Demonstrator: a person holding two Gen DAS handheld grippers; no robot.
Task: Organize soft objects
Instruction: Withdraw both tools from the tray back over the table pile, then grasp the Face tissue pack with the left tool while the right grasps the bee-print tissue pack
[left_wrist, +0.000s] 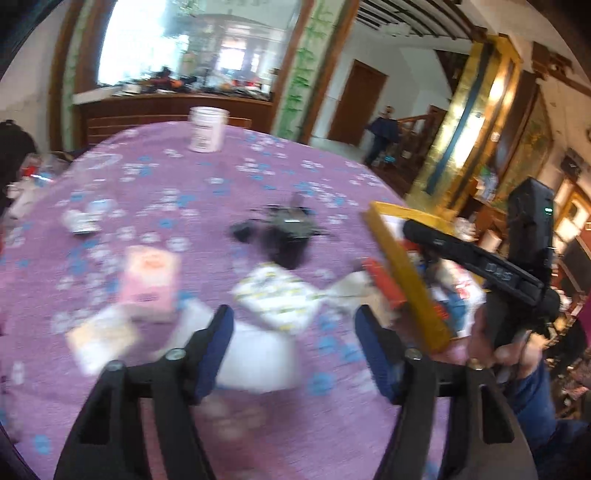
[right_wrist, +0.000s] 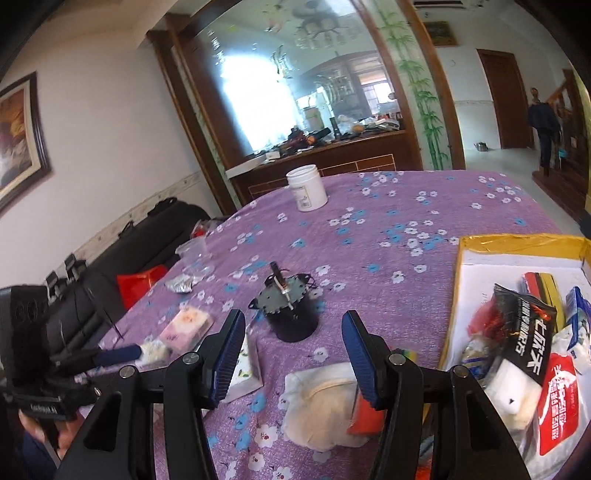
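Note:
The left wrist view is blurred. My left gripper (left_wrist: 295, 343) is open over the purple flowered tablecloth (left_wrist: 221, 177), and a white soft packet (left_wrist: 258, 362) lies on the cloth below its gap. Beyond it lie a yellow-patterned tissue pack (left_wrist: 277, 299) and a pink pack (left_wrist: 147, 284). My right gripper (right_wrist: 295, 350) is open above a cream soft pouch (right_wrist: 321, 402), with a red item (right_wrist: 365, 413) under its right finger. In that view, the left gripper (right_wrist: 144, 354) reaches in from the left beside the pink pack (right_wrist: 188, 325).
A yellow-rimmed box (right_wrist: 517, 242) holding several packets sits at the table's right. A black round motor (right_wrist: 291, 310) stands mid-table and a white jar (right_wrist: 306, 186) farther back. A black sofa (right_wrist: 110, 280) runs along the left wall. A person (right_wrist: 543, 122) stands in the far doorway.

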